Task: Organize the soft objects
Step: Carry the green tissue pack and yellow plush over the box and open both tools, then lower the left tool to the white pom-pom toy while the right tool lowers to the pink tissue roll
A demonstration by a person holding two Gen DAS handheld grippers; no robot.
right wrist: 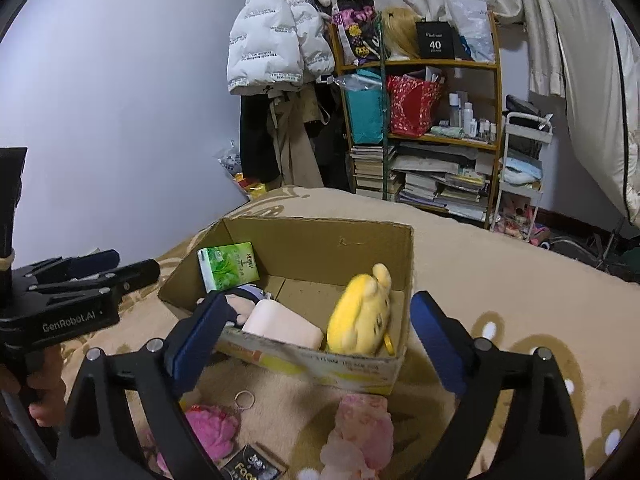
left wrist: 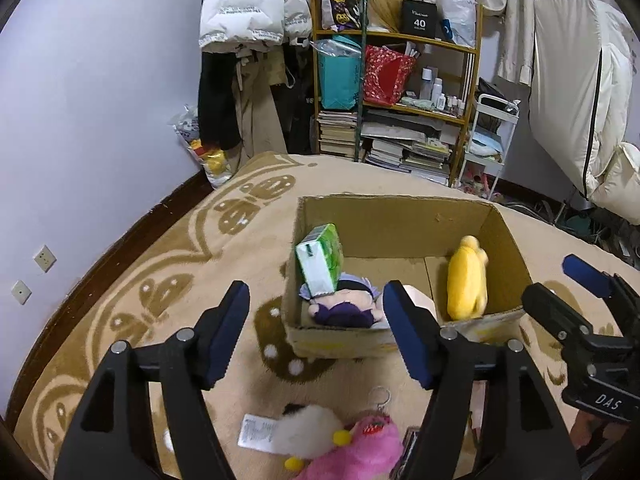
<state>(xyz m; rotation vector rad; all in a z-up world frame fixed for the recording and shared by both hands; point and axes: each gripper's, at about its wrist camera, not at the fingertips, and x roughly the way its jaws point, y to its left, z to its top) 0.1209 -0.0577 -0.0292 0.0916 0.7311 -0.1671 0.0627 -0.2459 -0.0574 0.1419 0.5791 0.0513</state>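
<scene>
The open brown cardboard box (right wrist: 304, 344) sits on the beige patterned rug (left wrist: 120, 280), and it already holds a yellow plush toy (right wrist: 362, 316) leaning at its right end, a green-and-white tissue pack (left wrist: 320, 258) propped at the left wall, a purple-haired doll (left wrist: 348, 308) and a pale pink soft block (right wrist: 280, 324) beside it. Outside, near the front of the box, lie a bright pink plush with a key ring (left wrist: 356, 452), a white fluffy toy with a label (left wrist: 304, 430) and a pale pink frilly plush (right wrist: 360, 432). The left gripper (left wrist: 316, 332) and the right gripper (right wrist: 316, 344) both hang over the box's near edge with jaws spread and nothing between them. The tissue pack looks likely to topple when more is dropped in, and the key ring could snag on a finger during the next pickup.
</scene>
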